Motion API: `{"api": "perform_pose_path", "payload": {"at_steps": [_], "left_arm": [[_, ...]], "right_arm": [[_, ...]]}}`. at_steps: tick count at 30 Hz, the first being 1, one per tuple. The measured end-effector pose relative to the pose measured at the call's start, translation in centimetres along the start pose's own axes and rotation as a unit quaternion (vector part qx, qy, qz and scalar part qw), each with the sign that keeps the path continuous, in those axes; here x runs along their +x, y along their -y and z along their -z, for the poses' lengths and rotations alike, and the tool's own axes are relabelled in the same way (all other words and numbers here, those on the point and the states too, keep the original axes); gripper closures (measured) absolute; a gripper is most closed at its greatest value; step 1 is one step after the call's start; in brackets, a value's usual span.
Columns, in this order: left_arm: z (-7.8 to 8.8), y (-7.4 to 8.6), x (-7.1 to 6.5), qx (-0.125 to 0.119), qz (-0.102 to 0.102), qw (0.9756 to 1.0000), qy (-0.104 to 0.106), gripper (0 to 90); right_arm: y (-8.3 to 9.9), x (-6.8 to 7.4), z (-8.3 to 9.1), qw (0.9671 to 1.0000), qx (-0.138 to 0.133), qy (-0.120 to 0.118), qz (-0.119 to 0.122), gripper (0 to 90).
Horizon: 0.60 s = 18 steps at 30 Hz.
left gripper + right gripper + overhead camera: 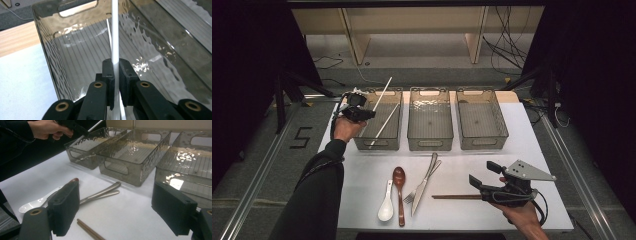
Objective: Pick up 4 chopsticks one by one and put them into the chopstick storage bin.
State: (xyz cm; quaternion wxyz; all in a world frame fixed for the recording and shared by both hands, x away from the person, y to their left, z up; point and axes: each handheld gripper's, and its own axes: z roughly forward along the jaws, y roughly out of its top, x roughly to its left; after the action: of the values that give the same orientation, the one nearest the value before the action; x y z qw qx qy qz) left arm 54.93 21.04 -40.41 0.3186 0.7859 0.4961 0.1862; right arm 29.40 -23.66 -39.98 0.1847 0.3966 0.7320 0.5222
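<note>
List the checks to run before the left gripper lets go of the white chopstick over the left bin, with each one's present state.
1. Left gripper clamped on white chopstick: ok.
2. Chopstick above left bin, not outside it: ok.
3. Other white chopstick already lying in that bin: ok.
4. Held chopstick low enough to drop quietly: cannot tell.
5. Right gripper open, well away from the bin: ok.
6. Brown chopsticks on the table for the next pick: ok.
</note>
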Motion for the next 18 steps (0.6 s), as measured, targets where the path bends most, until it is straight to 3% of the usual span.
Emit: {"api": "perform_pose_path", "payload": {"at_steps": [8, 14, 18], "left_arm": [[-0.53, 0.21, 0.05, 0.015, 0.018, 0.9997, -0.003, 81.9], [-0.13, 0.13, 0.27, 0.022, 0.046, 0.9987, 0.01, 66.5], [0.42, 0.18, -0.17, 0.023, 0.045, 0.9984, 0.024, 60.5]], "right_arm": [[0.0, 0.03, 0.0, 1.0, 0.0, 0.0, 0.001, 23.5], [0.0, 0.02, 0.01, 1.0, 0.0, 0.0, 0.0, 23.5], [0.0, 0.03, -0.02, 1.0, 0.0, 0.0, 0.001, 23.5]]}}
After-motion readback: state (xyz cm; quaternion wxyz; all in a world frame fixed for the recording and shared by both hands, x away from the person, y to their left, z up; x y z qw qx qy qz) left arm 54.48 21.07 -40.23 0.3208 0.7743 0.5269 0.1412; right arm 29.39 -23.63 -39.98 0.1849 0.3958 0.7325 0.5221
